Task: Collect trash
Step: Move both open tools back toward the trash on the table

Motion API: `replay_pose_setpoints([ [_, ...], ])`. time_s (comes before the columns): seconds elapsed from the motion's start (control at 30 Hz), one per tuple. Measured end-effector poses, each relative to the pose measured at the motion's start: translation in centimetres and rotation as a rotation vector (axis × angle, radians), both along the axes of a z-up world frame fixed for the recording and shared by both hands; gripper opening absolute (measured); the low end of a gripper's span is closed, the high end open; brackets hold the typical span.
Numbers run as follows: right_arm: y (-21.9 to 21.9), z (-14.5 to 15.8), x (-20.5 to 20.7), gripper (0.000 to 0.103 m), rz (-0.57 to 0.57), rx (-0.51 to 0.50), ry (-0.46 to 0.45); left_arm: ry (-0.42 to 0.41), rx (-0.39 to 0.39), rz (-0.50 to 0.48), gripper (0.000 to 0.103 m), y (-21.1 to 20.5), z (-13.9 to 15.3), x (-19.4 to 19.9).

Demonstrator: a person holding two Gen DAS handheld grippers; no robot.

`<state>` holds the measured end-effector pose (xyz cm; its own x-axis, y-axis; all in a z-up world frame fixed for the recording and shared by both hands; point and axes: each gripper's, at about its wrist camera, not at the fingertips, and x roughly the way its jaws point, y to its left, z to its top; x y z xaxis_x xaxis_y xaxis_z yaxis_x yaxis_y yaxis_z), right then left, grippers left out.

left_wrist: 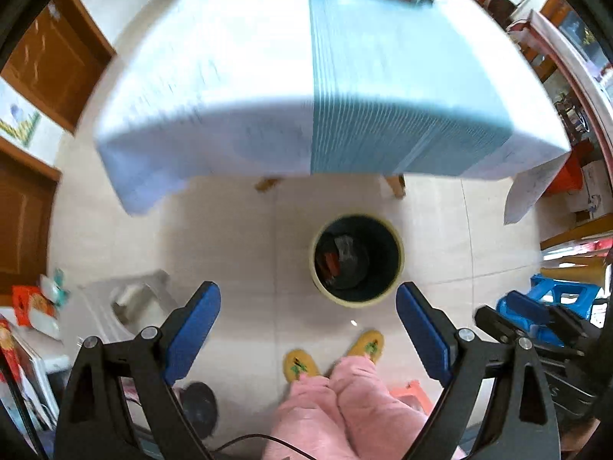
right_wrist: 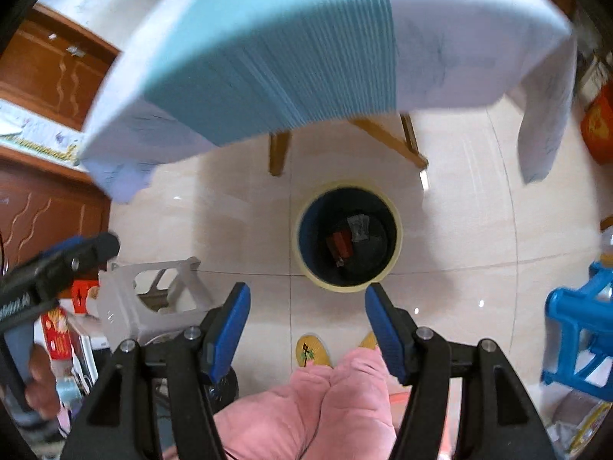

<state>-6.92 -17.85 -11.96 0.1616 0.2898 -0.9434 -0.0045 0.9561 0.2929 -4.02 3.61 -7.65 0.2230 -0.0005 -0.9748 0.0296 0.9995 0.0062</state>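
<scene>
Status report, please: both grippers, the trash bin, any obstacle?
Left gripper open, empty. Right gripper open, empty. Trash bin on floor below, red and grey trash inside. Nothing blocks the bin.

Both views were bright with soft, even daylight. Motion blur smeared the tabletop (left_wrist: pixel 268 76) from ten to two o'clock, while each claw stayed sharp. Small glare spots dotted the floor (right_wrist: pixel 459 299). Fisheye bending and dark vignetting ringed every edge.
</scene>
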Motion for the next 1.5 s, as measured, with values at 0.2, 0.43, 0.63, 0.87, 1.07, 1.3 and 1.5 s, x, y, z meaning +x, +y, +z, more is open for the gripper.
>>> replay_pose_setpoints([
  [0.2,-0.3,8.2,0.2,0.062,0.077,-0.066,-0.154,-0.085,0.012,-0.004,0.092,-0.3,6.9,0.5],
  [0.43,-1.5,14.6,1.8,0.062,0.101,-0.09,-0.324,-0.185,0.009,0.036,0.092,-0.7,12.7,1.2],
  [0.63,-1.8,17.7,4.0,0.062,0.128,-0.072,-0.404,-0.253,0.033,0.08,0.092,-0.7,15.5,2.4],
  [0.87,-0.3,19.3,6.7,0.062,0.171,-0.085,-0.457,-0.26,0.04,0.068,0.092,-0.5,15.8,4.7],
  [1.07,0.7,19.4,10.2,0.062,0.166,-0.09,-0.465,-0.253,0.031,0.035,0.092,-0.2,15.0,8.7],
  [1.3,2.1,17.9,16.4,0.062,0.095,-0.103,-0.44,-0.236,0.001,-0.066,0.092,0.6,12.9,17.9],
  [1.5,3.6,16.7,23.1,0.062,-0.042,-0.088,-0.397,-0.221,0.009,-0.192,0.092,1.6,10.7,28.7],
])
